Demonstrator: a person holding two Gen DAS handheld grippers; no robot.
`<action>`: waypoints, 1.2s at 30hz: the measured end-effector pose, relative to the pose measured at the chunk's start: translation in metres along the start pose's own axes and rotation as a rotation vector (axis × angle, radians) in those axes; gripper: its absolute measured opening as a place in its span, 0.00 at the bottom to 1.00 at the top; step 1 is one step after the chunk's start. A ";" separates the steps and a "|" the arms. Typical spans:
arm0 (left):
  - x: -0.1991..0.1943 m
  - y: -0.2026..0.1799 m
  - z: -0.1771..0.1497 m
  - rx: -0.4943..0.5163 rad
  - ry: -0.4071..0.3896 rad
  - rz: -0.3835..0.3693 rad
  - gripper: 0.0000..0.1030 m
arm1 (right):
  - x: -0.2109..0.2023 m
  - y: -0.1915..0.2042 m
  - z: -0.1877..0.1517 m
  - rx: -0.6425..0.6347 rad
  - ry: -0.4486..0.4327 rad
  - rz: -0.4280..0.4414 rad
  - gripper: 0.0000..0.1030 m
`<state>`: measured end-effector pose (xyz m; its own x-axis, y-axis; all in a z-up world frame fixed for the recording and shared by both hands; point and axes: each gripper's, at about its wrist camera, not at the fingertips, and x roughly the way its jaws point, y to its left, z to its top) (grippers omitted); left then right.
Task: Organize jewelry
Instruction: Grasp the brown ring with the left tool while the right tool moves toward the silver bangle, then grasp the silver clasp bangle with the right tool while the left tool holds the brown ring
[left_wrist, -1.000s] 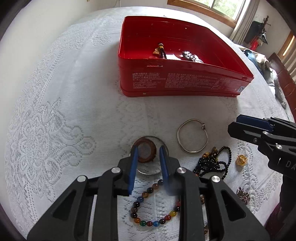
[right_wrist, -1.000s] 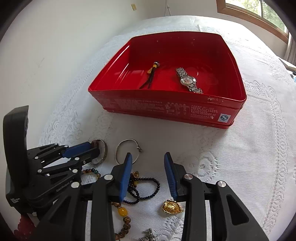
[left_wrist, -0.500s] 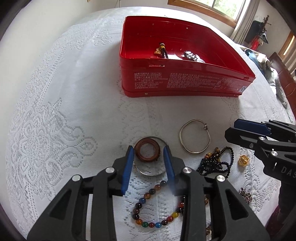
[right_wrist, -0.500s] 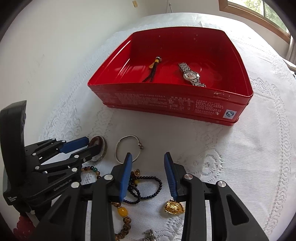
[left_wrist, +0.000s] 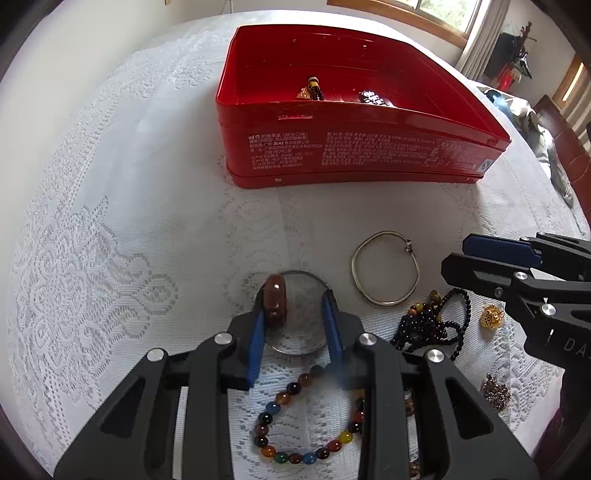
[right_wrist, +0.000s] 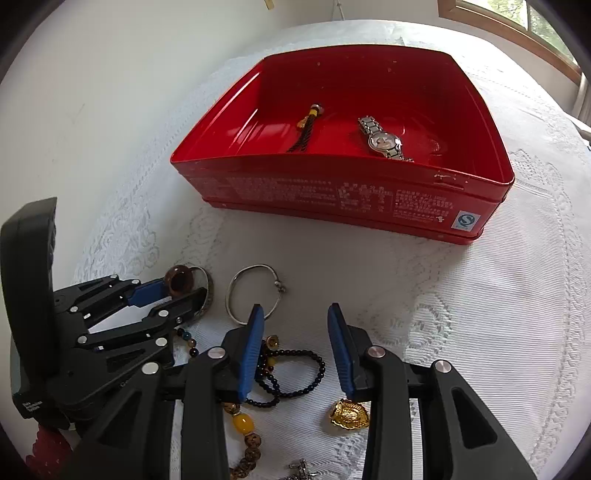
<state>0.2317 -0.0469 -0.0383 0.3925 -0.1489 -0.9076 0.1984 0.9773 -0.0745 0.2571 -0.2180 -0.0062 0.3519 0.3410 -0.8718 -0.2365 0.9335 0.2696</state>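
A tabletop (left_wrist: 147, 184) covered w/ a white lace cloth is seen, and a window is at the back. A red tin (left_wrist: 351, 155) is placed at the far side; a watch (right_wrist: 384, 142) and a tassel charm (right_wrist: 306, 129) are already laid inside it.

The left tool (left_wrist: 293, 310) is held just over the cloth, near the front edge. Between its pads a brown ring (left_wrist: 275, 301) is stood up on its edge, leaned against the left pad. The ring's flat faces are turned toward the pads, so its plane is run along the fingers, approx. toward the tin. The right pad is still kept apart from it, w/ a clear gap. The jaws are being closed at this moment, but the ring is not yet pinched from both sides. A thin silver bangle (left_wrist: 295, 352) is laid flat under the ring. It could be caught by the right pad.

The ring is thick, glossy and red-brown, prob. of stone or resin. It is judged hard and slippery.

The right tool (right_wrist: 295, 310) is held w/ jaws spread and nothing between them, over a black bead string (left_wrist: 428, 325). The left tool is clearly the nearer one to the ring. The tin lies straight ahead of it, well apart.
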 end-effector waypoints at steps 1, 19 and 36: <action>0.000 0.001 0.000 -0.002 0.001 -0.004 0.27 | 0.000 0.000 0.000 0.000 0.000 0.000 0.35; -0.028 0.020 0.000 -0.071 -0.069 -0.028 0.07 | 0.012 0.006 0.002 0.003 0.017 -0.002 0.35; -0.017 0.033 0.007 -0.091 -0.072 0.020 0.07 | 0.039 0.044 0.005 -0.077 0.042 -0.044 0.52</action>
<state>0.2380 -0.0130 -0.0221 0.4601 -0.1369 -0.8773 0.1092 0.9893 -0.0972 0.2647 -0.1625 -0.0268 0.3256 0.2931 -0.8989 -0.2912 0.9356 0.1996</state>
